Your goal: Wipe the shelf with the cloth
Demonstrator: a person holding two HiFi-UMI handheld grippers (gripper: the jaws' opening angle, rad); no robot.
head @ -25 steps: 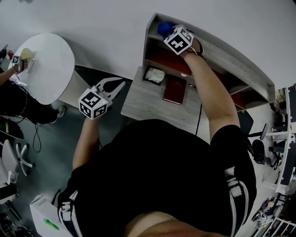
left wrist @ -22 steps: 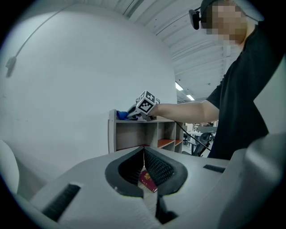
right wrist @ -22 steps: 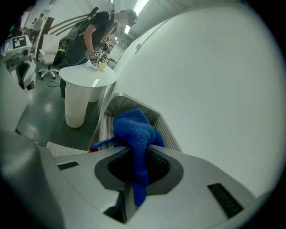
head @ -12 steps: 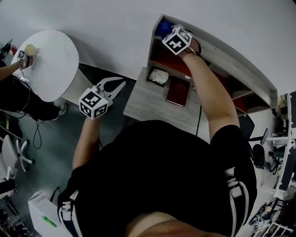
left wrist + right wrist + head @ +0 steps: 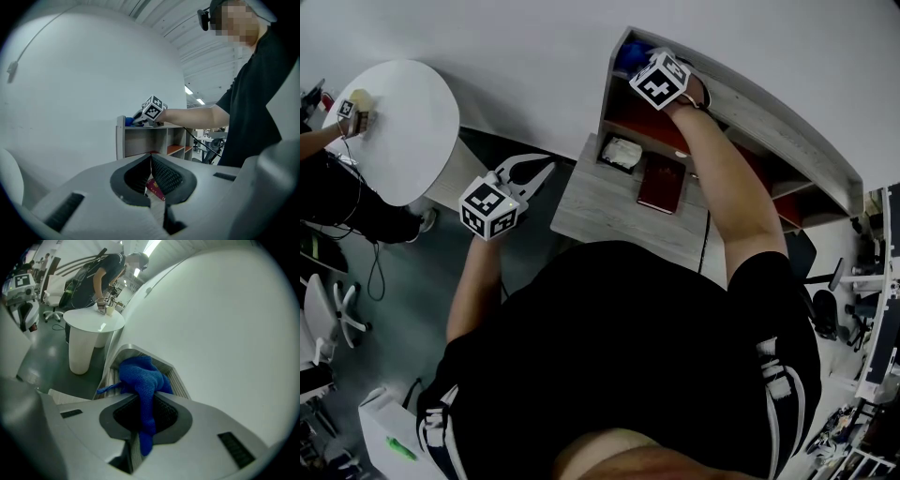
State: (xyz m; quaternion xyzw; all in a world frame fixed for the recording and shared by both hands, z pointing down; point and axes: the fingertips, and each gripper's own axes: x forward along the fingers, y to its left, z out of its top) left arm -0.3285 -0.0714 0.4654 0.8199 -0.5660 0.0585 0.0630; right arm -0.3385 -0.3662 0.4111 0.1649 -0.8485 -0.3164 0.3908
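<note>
Grey worktop (image 5: 600, 211) in front of shelf (image 5: 773, 127). Left tool (image 5: 151, 158): jaws together, empty, held left of shelf. Right tool (image 5: 143, 401): clamped on blue cloth (image 5: 140, 373). Cloth rests on shelf's top board, left end, by white wall (image 5: 225, 333).

An office-like workroom: strip-lit ceiling (image 5: 190, 90), swivel chair (image 5: 325, 317), round white table (image 5: 398, 131), desks.

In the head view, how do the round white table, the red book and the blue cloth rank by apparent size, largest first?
Largest: round white table.
Then: red book.
Smallest: blue cloth, though only part of it shows, so its full size is unsure.
</note>
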